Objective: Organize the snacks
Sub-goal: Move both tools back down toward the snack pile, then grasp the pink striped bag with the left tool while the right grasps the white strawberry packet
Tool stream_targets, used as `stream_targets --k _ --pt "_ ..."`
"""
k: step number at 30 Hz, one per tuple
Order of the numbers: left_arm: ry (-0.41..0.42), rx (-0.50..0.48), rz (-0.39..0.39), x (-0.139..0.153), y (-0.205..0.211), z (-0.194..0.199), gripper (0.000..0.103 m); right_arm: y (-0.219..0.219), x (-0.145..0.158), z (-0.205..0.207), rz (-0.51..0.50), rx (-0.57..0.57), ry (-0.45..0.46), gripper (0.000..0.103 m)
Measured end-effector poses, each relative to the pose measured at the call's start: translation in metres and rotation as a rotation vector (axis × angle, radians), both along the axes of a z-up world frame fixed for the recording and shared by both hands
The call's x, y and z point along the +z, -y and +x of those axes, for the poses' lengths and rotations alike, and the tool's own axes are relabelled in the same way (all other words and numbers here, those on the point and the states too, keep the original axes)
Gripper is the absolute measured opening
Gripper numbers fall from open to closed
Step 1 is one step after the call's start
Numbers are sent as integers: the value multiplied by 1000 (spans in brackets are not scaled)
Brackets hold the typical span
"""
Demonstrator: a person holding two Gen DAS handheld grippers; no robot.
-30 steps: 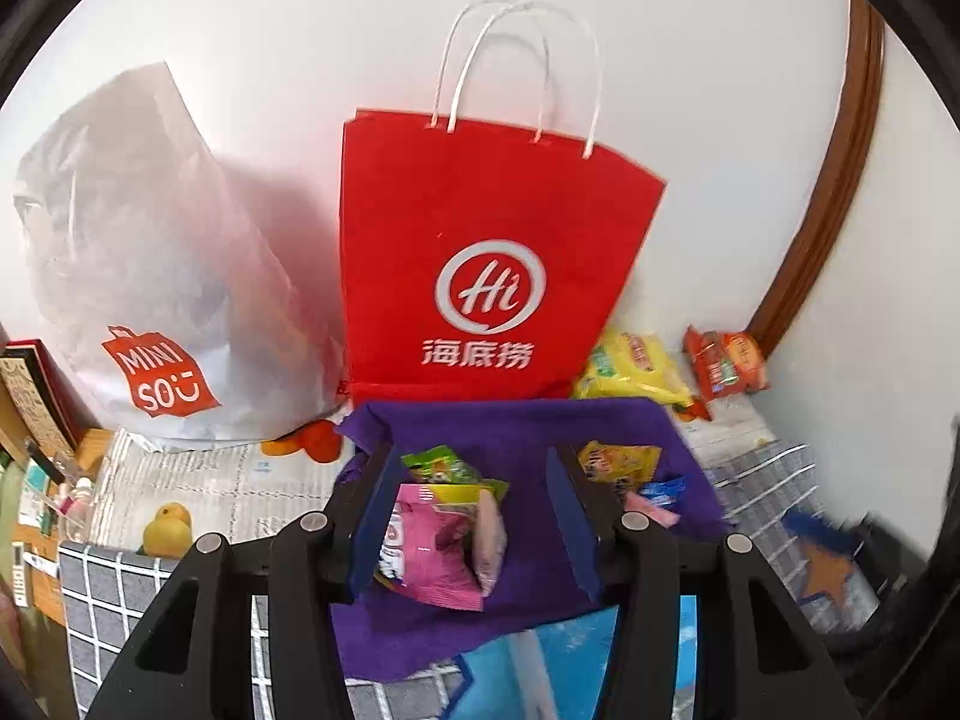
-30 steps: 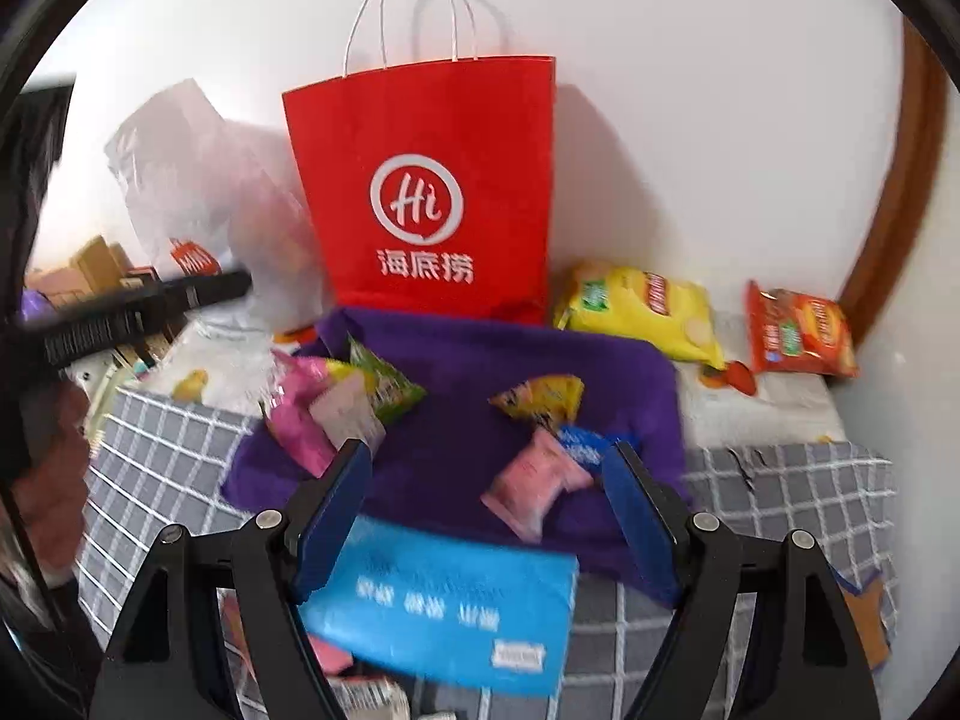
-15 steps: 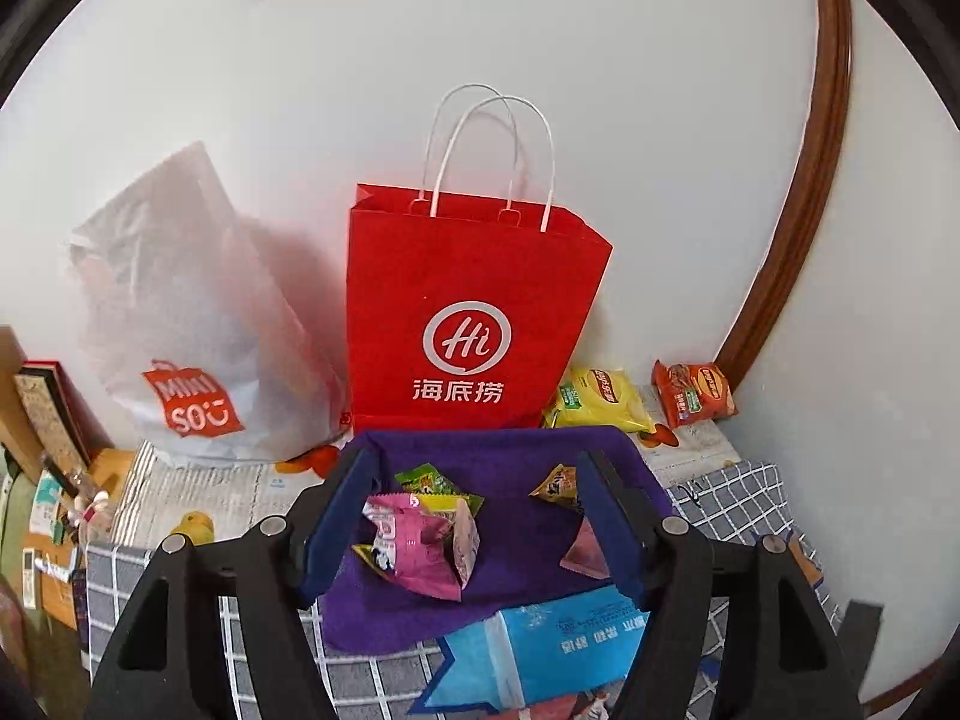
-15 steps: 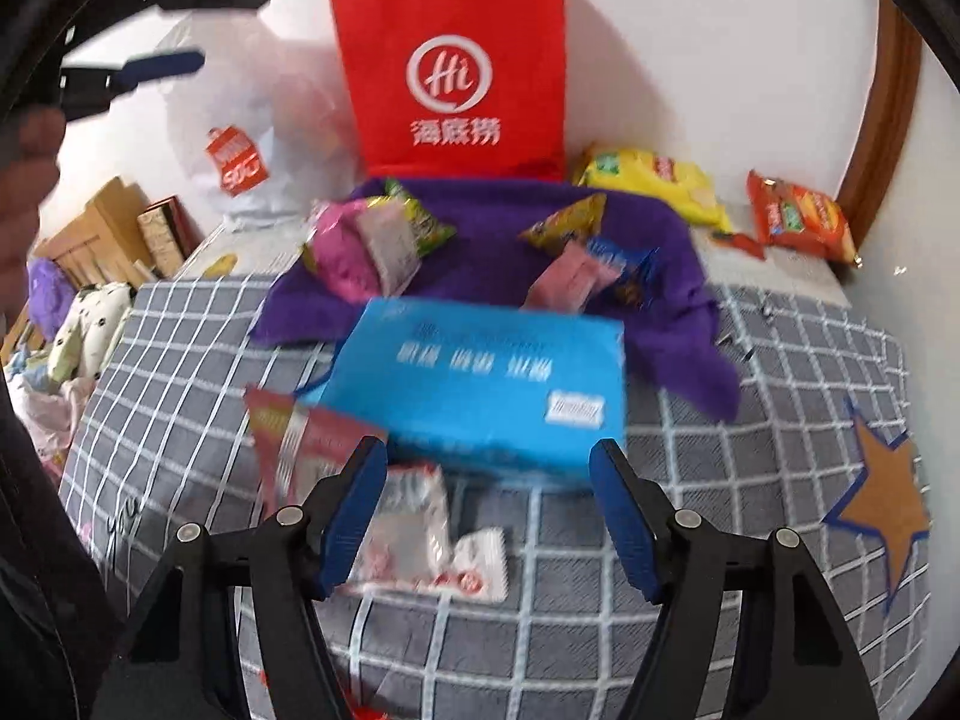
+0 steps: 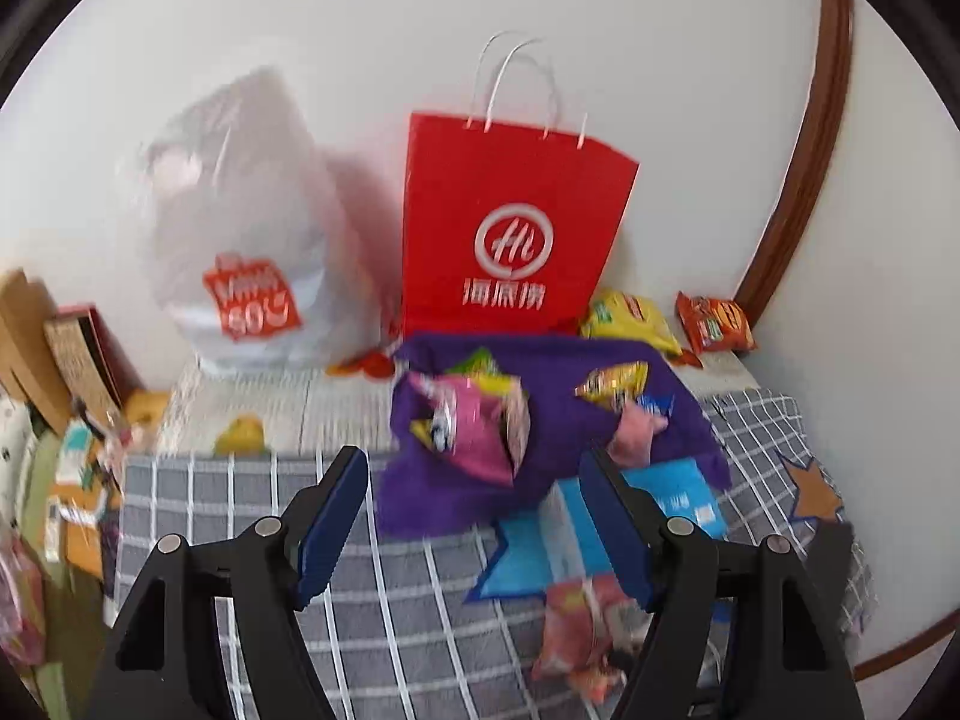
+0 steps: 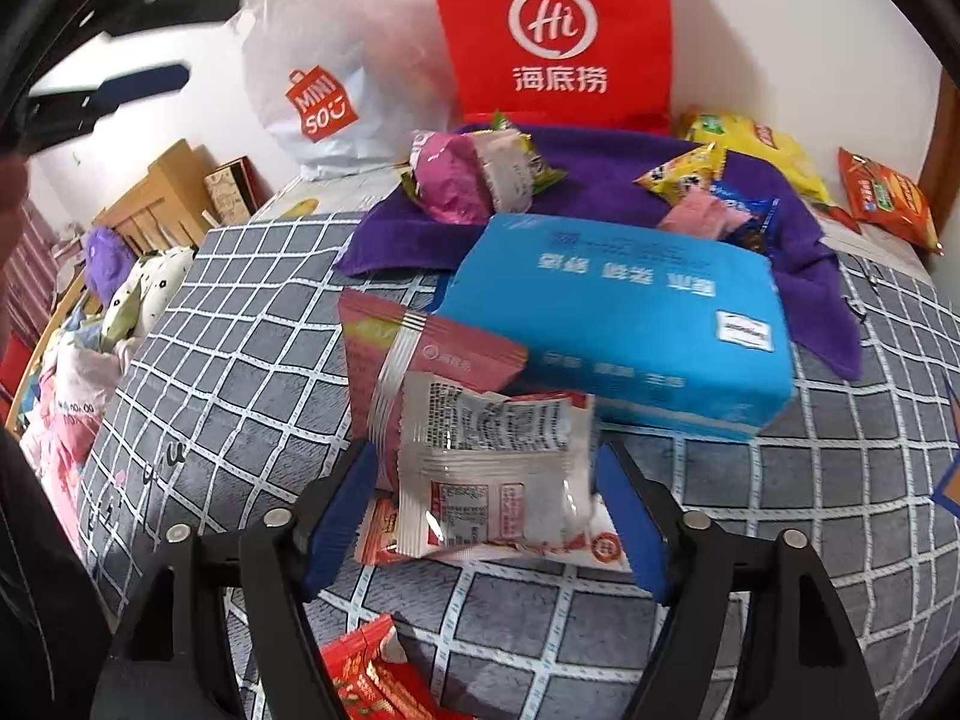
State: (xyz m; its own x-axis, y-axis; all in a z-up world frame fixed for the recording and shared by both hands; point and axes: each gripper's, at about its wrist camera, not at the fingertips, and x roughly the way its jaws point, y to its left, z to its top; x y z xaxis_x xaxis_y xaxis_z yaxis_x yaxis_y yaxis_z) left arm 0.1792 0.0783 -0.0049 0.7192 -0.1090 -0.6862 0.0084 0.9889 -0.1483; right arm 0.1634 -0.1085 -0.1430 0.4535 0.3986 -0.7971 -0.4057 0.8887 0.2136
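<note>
My left gripper (image 5: 473,459) hovers over the checked bedcover (image 5: 390,588), its jaws opening with nothing between them. Just beyond it a pink snack bag (image 5: 474,426) lies on the purple cloth (image 5: 558,372) with several small packets. My right gripper (image 6: 486,456) is low over the cover, jaws opening. A white snack packet (image 6: 492,468) lies between its pads on top of a pink-red packet (image 6: 420,348). I cannot tell whether the pads touch it. A blue box (image 6: 630,312) sits right behind.
A red paper bag (image 5: 510,240) and a white plastic bag (image 5: 240,240) stand against the wall. A yellow chip bag (image 6: 756,144) and an orange packet (image 6: 888,198) lie at the back right. Red packets (image 6: 372,684) lie near me. Clutter (image 6: 120,288) fills the left side.
The left gripper let go of the pink bag on the purple cloth, opened and drew back. The right gripper came down and closer, around the white packet before the blue box.
</note>
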Motion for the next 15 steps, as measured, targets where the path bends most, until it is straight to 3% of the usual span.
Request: stream_targets --k 3,9,11,15 --pt "-31 10 -33 -14 -14 -13 71 -7 -9 3 -40 3 -3 76" --pt "-69 15 -56 -40 -25 -31 71 -8 -22 9 -20 44 -17 78" --pt "-88 11 -57 -50 -24 -34 71 -6 -21 7 0 62 -3 63" --pt "-121 -15 -59 -68 -12 -35 71 -4 -13 -5 4 101 31 47"
